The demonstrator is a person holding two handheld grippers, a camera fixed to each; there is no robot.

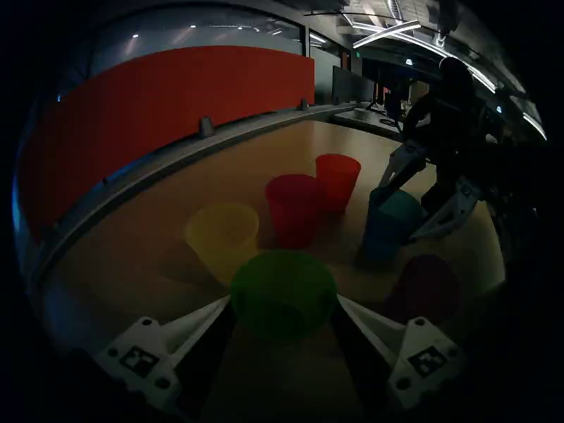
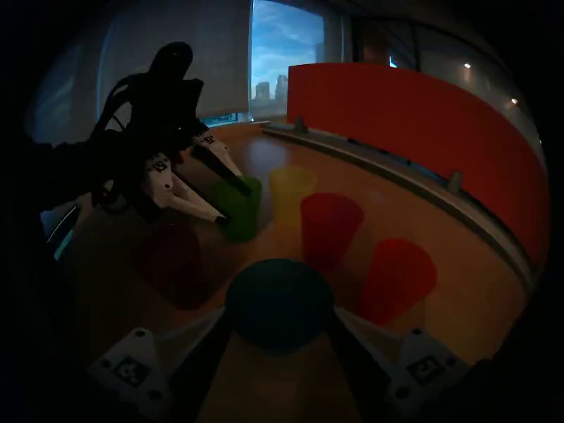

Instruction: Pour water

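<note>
In a dimly lit room, you are holding a cup in each gripper over a wooden table (image 1: 134,264). In the left gripper view, the left gripper (image 1: 283,304) is clasping the green cup (image 1: 283,289), its two white fingers pressing on opposite sides. In the right gripper view, the right gripper (image 2: 280,311) is gripping the teal cup (image 2: 280,296) the same way. Each camera is also catching the other tool across the table. The right gripper view is showing the left gripper (image 2: 236,204) pinching the green cup (image 2: 240,211), which is standing upright and appears to be resting on the wood. The left gripper view is showing the right gripper (image 1: 392,216) holding the teal cup (image 1: 388,229) upright, with your dark sleeve behind it. Four more cups are standing between and around the two held ones: a yellow cup (image 1: 222,238) just beyond the green one, a red cup (image 1: 295,209) beside it, an orange-red cup (image 1: 338,180) touching or just behind the red one, and a dark maroon cup (image 1: 426,285) near the teal cup. A long red partition (image 1: 162,106) is running along the far edge of the table, and a window (image 2: 285,60) is glowing blue behind your left hand. The light is too low to tell whether any cup is holding water.
</note>
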